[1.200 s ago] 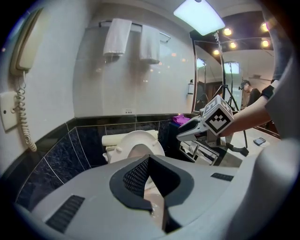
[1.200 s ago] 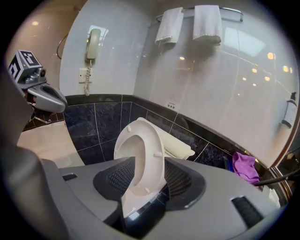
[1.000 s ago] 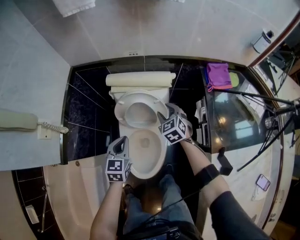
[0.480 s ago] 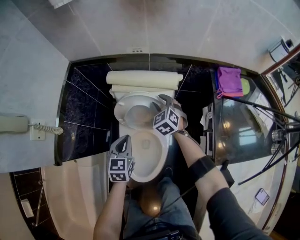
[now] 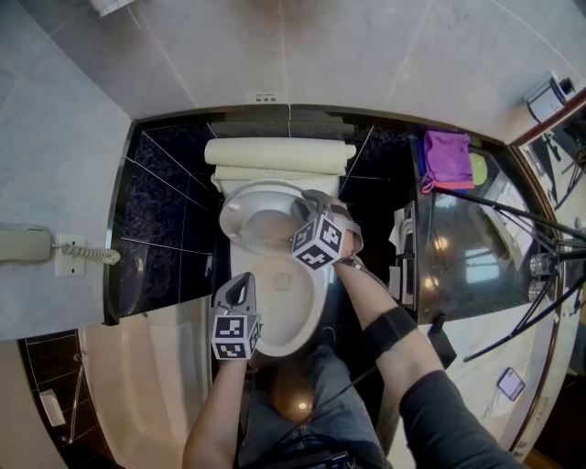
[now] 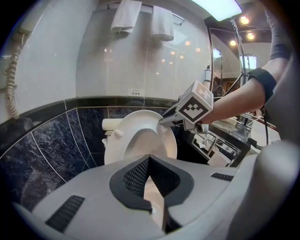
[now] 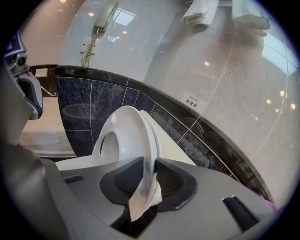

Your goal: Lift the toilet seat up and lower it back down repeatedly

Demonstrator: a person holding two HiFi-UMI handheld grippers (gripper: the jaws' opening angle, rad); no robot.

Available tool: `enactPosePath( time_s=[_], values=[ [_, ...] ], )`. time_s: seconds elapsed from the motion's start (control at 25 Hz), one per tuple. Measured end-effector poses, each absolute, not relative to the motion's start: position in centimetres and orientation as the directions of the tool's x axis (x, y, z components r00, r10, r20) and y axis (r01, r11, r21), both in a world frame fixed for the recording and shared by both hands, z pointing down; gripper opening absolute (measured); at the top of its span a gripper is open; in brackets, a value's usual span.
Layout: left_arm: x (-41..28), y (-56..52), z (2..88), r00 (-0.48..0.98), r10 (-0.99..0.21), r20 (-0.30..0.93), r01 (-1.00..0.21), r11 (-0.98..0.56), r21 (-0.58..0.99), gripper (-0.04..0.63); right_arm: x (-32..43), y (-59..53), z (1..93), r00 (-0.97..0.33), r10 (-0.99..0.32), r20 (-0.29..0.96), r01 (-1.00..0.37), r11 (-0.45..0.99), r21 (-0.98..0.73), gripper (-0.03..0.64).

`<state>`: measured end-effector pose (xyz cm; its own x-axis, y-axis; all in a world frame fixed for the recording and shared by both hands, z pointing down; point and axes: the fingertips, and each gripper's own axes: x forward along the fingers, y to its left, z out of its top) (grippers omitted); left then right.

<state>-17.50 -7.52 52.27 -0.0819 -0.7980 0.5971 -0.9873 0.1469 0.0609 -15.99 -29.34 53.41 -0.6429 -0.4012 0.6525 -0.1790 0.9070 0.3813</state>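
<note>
Right gripper view | toilet seat (image 7: 123, 133) upright, long axis near-vertical | right gripper (image 7: 150, 165) jaws just closed on its rim

The right gripper (image 7: 150, 163), jaws just closing, pinches the upright toilet seat (image 7: 133, 131) by its edge.

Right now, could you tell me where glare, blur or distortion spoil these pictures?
Head view: fisheye bows the tile band; lamps glare on the counter. Left gripper view: ceiling light blown out, corners black. Right gripper view: the seat goes soft near the lens; lamp spots dot the wall.
</note>
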Motion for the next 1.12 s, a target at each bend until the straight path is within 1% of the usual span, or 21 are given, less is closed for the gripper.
enactPosePath(
  time_s=[0.52,0.92,1.12],
  values=[
    [-15.8,-2.0,54.9,-0.035,-0.76,0.649,-0.987,0.128,0.096,-0.003,-12.6,-21.9,52.1,-0.642,-0.425,0.639,-0.163,0.889,0.427,0.097],
    [-14.2,1.8,57.2,0.011,-0.751,0.66,-0.985,0.104,0.134,-0.003,-9.0,-13.4,52.8,-0.639,-0.462,0.615,-0.112,0.847,0.521,0.092],
    [-13.3,2.7,57.7,0.034,-0.757,0.653,-0.986,0.08,0.144,-0.003,-6.6,-7.9,54.6,-0.62,-0.466,0.631,-0.069,0.834,0.548,0.089]
  ],
)
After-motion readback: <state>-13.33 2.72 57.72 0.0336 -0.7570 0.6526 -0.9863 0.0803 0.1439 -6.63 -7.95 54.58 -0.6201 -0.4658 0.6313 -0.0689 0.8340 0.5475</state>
